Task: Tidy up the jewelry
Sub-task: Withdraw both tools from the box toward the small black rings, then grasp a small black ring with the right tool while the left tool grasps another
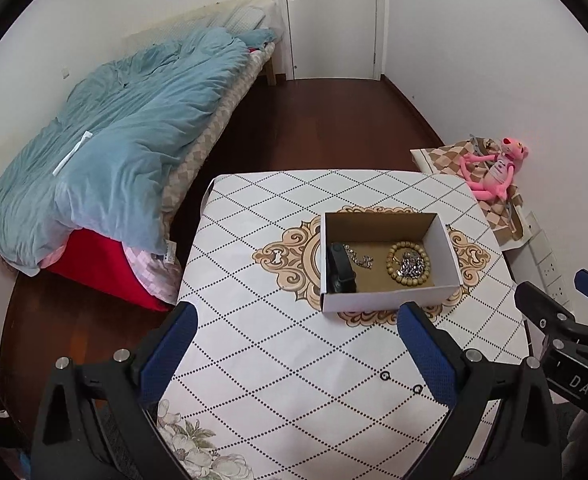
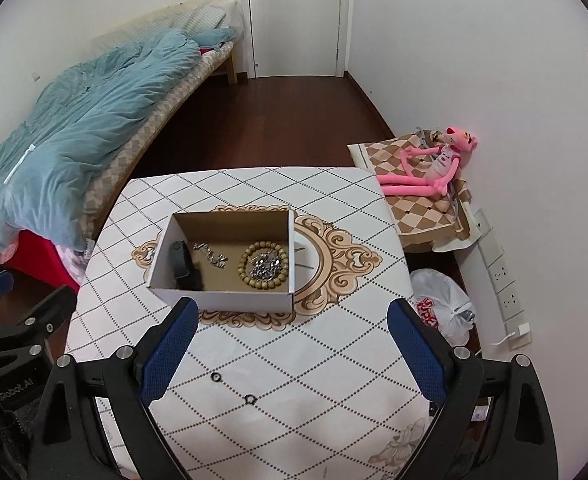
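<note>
An open cardboard box (image 1: 390, 300) (image 2: 222, 300) stands mid-table. Inside lie a black band (image 1: 340, 270) (image 2: 184, 266), a silver chain (image 1: 360, 259) (image 2: 212, 256) and a wooden bead bracelet (image 1: 409, 265) (image 2: 263, 266) ringing a silver trinket pile. Two small black rings lie on the cloth nearer me, one (image 1: 385, 376) (image 2: 216, 377) and the other (image 1: 417, 389) (image 2: 249, 399). My left gripper (image 1: 296, 330) is open and empty, above the near table. My right gripper (image 2: 292, 328) is open and empty, just in front of the box; it shows at the right edge of the left wrist view (image 1: 566, 300).
The table (image 1: 254, 340) (image 2: 334, 360) has a white diamond-pattern cloth. A bed with a blue duvet (image 1: 114, 140) (image 2: 74, 120) is on the left. A pink plush toy (image 1: 494, 164) (image 2: 430, 164) on a checkered cushion and a white plastic bag (image 2: 442, 304) are at the right, by wall sockets.
</note>
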The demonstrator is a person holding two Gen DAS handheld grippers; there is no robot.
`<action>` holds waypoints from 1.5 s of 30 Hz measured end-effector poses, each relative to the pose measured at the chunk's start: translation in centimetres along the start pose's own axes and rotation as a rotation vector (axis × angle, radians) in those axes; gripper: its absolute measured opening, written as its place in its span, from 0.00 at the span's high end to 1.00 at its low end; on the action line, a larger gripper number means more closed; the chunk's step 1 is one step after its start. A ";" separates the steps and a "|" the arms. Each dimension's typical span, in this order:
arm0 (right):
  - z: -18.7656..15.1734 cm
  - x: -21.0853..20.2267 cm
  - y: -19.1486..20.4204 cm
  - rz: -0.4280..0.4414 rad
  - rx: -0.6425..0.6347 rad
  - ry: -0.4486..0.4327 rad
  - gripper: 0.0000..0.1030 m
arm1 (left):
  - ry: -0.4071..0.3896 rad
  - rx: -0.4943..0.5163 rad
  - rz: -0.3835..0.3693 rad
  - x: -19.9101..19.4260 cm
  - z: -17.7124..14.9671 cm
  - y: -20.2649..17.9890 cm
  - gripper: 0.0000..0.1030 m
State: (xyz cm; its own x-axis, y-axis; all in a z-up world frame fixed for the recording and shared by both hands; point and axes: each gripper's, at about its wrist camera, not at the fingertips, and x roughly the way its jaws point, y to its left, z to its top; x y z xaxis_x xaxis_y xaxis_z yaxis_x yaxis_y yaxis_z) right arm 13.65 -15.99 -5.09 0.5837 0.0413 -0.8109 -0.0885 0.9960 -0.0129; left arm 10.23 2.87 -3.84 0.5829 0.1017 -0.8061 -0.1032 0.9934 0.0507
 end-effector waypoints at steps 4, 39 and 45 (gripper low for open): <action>-0.8 0.4 0.1 0.018 0.003 0.016 0.06 | 0.014 -0.013 0.019 0.6 -0.8 0.5 0.01; -12.8 12.9 -3.7 0.042 0.139 0.231 0.88 | 0.260 0.103 -0.110 13.7 -10.8 -7.7 0.23; -12.8 13.0 -5.6 0.030 0.188 0.231 0.88 | 0.232 0.163 -0.155 14.1 -11.1 -10.3 0.73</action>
State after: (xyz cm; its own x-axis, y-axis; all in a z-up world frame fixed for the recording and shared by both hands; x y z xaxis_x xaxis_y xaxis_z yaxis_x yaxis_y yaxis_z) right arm 11.38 -22.07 -23.06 0.3824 0.0729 -0.9211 0.0612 0.9927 0.1040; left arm 10.57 -6.50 -22.25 0.3806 -0.0475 -0.9235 0.1138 0.9935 -0.0042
